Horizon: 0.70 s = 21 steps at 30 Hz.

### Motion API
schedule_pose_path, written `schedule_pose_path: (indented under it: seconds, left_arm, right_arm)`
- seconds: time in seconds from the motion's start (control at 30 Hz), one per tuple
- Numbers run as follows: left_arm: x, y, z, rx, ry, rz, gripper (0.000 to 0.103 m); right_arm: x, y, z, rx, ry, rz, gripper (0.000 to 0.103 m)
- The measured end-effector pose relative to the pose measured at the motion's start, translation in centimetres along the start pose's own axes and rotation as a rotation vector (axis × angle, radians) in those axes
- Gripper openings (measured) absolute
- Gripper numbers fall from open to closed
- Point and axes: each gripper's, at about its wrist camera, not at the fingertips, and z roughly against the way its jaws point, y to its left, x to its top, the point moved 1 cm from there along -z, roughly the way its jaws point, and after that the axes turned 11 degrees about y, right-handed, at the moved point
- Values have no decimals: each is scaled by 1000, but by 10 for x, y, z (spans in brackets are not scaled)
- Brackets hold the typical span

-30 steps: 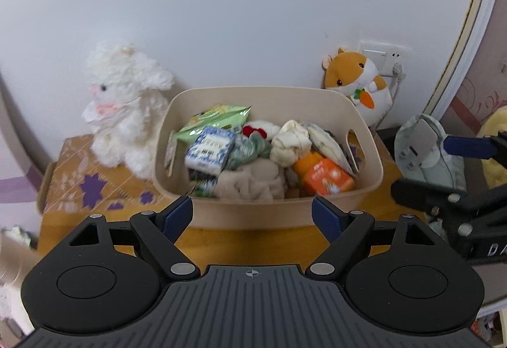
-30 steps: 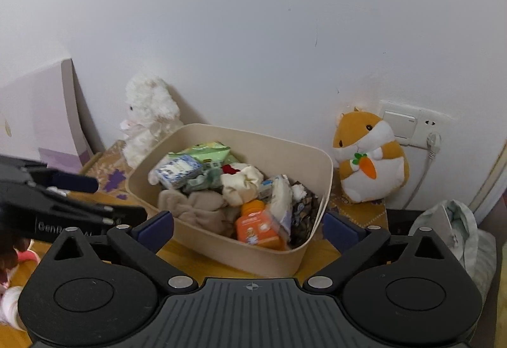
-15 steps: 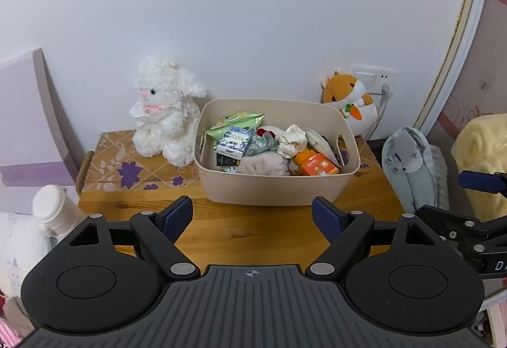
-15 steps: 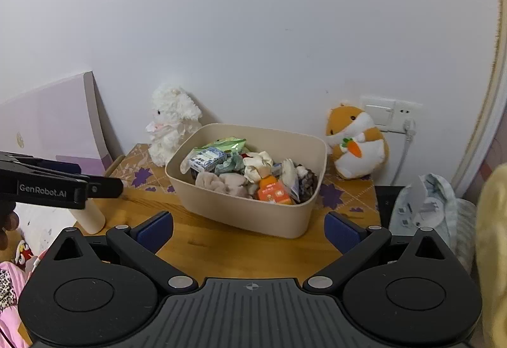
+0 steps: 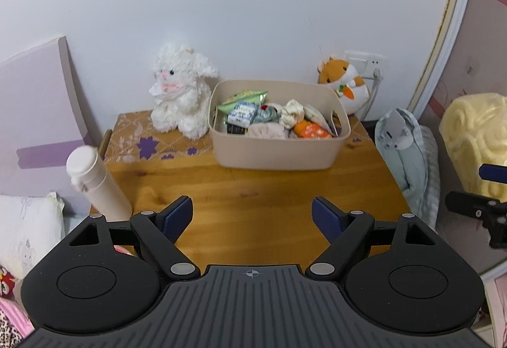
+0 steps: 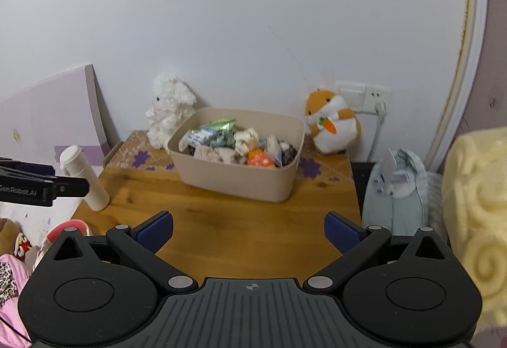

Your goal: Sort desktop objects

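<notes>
A beige bin (image 5: 279, 151) (image 6: 234, 177) stands at the back of the wooden table (image 5: 253, 199) (image 6: 228, 221), full of snack packets, socks and small cloths. A white plush lamb (image 5: 180, 91) (image 6: 168, 107) sits to its left, an orange hamster plush (image 5: 345, 85) (image 6: 332, 123) to its right. A white bottle (image 5: 95, 183) (image 6: 82, 177) stands at the table's left edge. My left gripper (image 5: 252, 216) and right gripper (image 6: 248, 232) are both open and empty, held back above the table's near edge.
A purple board (image 5: 35, 126) leans on the wall at left. A pale blue bag (image 5: 408, 151) (image 6: 396, 189) and a yellow blanket (image 5: 472, 139) (image 6: 475, 215) lie to the right of the table. A wall socket (image 6: 364, 94) with a cable is behind the hamster.
Both grippers have pulled back and up from the bin, which now looks smaller and farther. Both stay open and empty. The bottle and table front came into view.
</notes>
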Motion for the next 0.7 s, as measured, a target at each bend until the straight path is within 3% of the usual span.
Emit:
schedule_pose_path:
  seconds: [0.03, 0.37, 0.7]
  left_arm:
    - [-5, 0, 3, -36, 9, -66, 84]
    - [-35, 1, 25, -55, 33, -93, 84]
    - [-45, 15, 35, -60, 42, -43, 84]
  right_arm:
    - [-3, 0, 3, -4, 5, -1, 103]
    - [-23, -4, 27, -47, 18, -15, 103]
    - [-34, 3, 30, -40, 47, 10, 103]
